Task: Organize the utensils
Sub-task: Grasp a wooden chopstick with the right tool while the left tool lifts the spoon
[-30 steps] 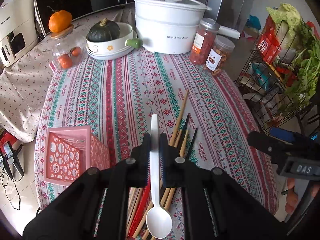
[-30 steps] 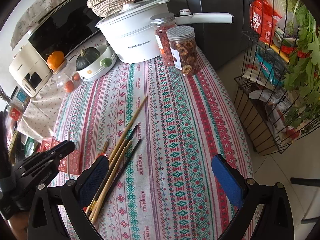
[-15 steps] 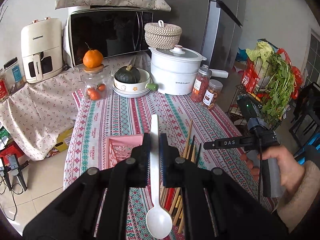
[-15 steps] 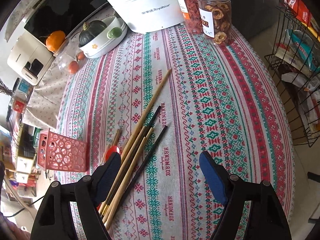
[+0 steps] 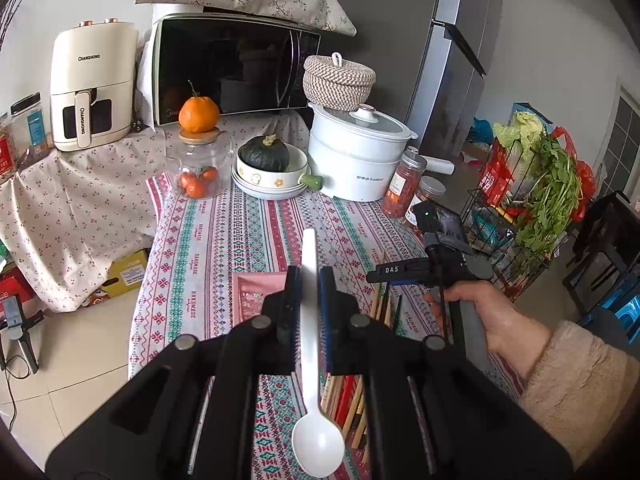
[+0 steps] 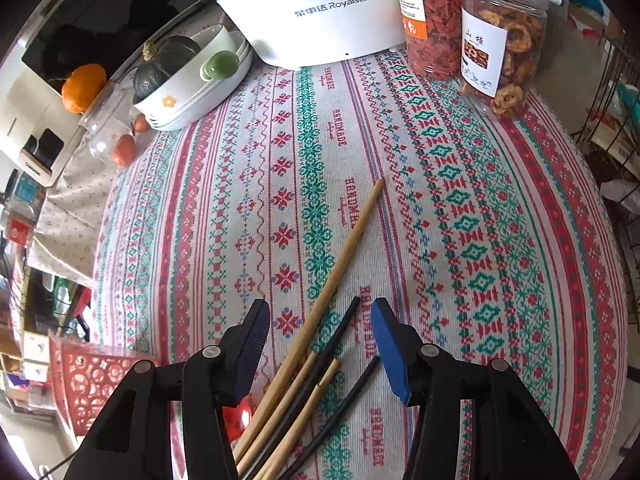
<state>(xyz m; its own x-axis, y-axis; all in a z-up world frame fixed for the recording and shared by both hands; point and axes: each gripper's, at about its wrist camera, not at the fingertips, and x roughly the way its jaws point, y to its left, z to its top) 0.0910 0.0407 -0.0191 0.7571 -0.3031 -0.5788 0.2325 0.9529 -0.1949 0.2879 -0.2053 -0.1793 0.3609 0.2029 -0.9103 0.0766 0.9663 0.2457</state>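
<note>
My left gripper (image 5: 309, 280) is shut on a white plastic spoon (image 5: 312, 360), handle pointing forward, bowl hanging toward the camera, held above the table. A pink perforated basket (image 5: 256, 296) lies just beyond the fingers and shows in the right wrist view (image 6: 96, 384) at lower left. My right gripper (image 6: 320, 336) is open and low over a bundle of wooden and black chopsticks (image 6: 320, 320), with its fingers either side of them. A red utensil (image 6: 236, 416) lies partly hidden under the left finger. The right gripper also shows in the left wrist view (image 5: 424, 270), held in a hand.
On the striped tablecloth (image 6: 460, 208) at the far end stand a white electric pot (image 5: 356, 156), two jars of dried snacks (image 6: 500, 36), a bowl with a green squash (image 5: 268, 164) and a glass jar with an orange on top (image 5: 200, 160). A wire vegetable rack (image 5: 532, 200) is to the right.
The left gripper has lifted and tilted up with the spoon still held. The right gripper has dropped closer over the chopsticks and its jaws have narrowed.
</note>
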